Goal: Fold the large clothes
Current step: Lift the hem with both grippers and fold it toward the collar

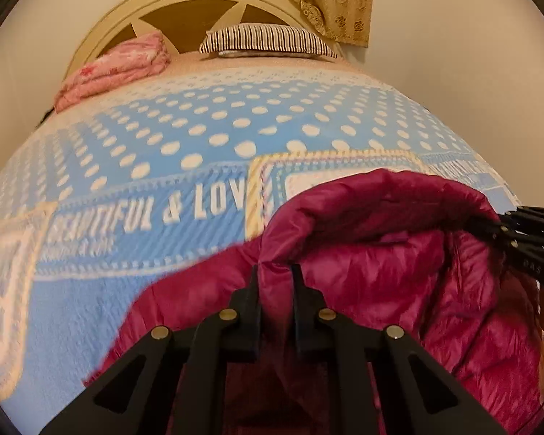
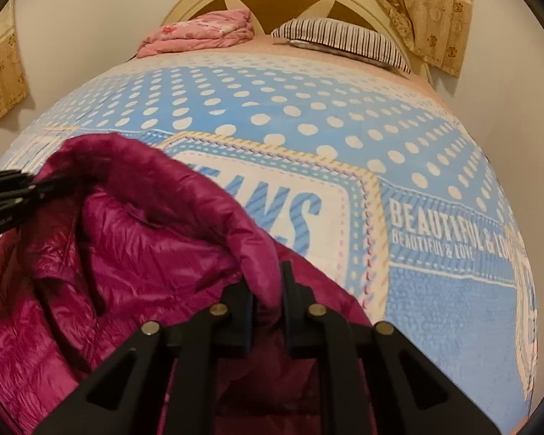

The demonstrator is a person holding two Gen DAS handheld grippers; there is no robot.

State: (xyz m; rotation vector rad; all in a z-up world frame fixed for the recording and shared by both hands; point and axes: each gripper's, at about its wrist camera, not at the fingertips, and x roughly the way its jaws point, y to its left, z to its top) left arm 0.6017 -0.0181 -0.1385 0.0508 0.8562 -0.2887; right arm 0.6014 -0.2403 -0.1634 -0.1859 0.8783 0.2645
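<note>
A shiny magenta puffer jacket (image 1: 380,253) hangs lifted over the near part of the bed; it also shows in the right wrist view (image 2: 134,239). My left gripper (image 1: 276,272) is shut on a pinch of the jacket's edge. My right gripper (image 2: 266,272) is shut on another part of the same edge. The right gripper shows at the right edge of the left wrist view (image 1: 489,228), and the left gripper at the left edge of the right wrist view (image 2: 58,183). The jacket's upper rim arches between the two grippers. Its lower part is hidden below the frames.
The bed carries a blue blanket (image 1: 199,137) with white dots and lettering. A folded pink quilt (image 1: 116,65) and a striped pillow (image 1: 268,40) lie by the cream headboard (image 1: 185,3). Patterned curtains (image 2: 428,11) hang behind. Walls flank the bed.
</note>
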